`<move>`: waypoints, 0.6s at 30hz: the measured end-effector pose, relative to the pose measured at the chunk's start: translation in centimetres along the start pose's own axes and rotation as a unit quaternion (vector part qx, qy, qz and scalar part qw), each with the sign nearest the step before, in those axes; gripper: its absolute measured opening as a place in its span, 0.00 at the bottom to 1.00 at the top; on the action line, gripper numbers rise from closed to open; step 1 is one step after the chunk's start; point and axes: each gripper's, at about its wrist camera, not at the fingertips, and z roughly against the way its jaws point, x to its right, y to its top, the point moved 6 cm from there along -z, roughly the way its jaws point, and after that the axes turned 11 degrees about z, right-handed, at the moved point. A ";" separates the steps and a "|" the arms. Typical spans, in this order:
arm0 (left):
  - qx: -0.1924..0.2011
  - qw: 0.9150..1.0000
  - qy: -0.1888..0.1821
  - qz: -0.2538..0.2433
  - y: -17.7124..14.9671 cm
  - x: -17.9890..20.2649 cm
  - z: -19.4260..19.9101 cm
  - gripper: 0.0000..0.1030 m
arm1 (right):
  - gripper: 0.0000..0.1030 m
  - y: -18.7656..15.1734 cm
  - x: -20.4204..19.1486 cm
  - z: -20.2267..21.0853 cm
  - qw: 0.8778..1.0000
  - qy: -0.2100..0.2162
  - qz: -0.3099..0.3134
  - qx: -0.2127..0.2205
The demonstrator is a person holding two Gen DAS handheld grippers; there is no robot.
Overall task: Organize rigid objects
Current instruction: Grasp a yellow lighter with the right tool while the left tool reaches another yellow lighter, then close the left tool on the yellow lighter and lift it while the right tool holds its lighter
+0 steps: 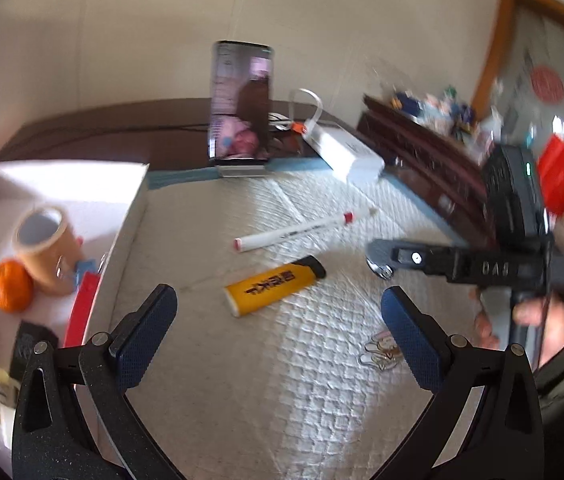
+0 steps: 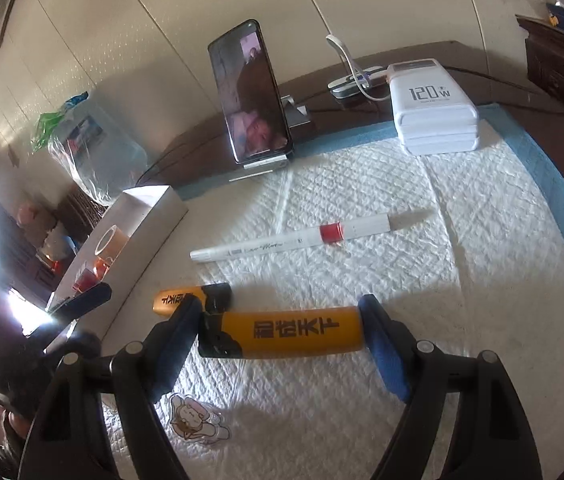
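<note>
From my left wrist camera, the left gripper (image 1: 278,312) hangs with jaws wide apart above the quilted white mat (image 1: 282,380). A yellow lighter (image 1: 276,286) lies just ahead, a white marker (image 1: 297,230) beyond it. The white box (image 1: 122,216) at left holds a tape roll (image 1: 44,246) and an orange (image 1: 12,286). The right gripper (image 1: 379,260) is at right, blurred.

Left of the left gripper (image 1: 278,324), the white box (image 1: 62,176) is cut by the frame edge, and the small packets in its near corner blur beyond reading. Behind the right gripper's (image 2: 282,336) left finger, a second yellow lighter (image 2: 174,300) shows only partly. The shelf clutter (image 1: 433,108), far right, is smeared.
</note>
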 end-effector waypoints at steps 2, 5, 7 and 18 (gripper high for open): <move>-0.015 0.999 0.017 -0.028 0.0 1.0 -0.8 0.99 | 0.78 0.1 0.0 0.1 1.000 0.003 -0.004 0.002; -0.050 0.996 0.039 -0.060 0.0 1.8 -2.9 0.95 | 0.78 0.2 1.0 0.6 0.998 0.026 -0.046 0.020; -0.069 0.993 0.058 -0.070 0.1 1.6 -4.5 0.95 | 0.78 0.2 2.0 1.2 0.997 0.022 -0.073 0.031; -0.125 0.986 0.043 -0.098 -0.6 1.0 -6.9 0.59 | 0.78 0.8 2.2 2.0 0.994 0.032 -0.084 0.056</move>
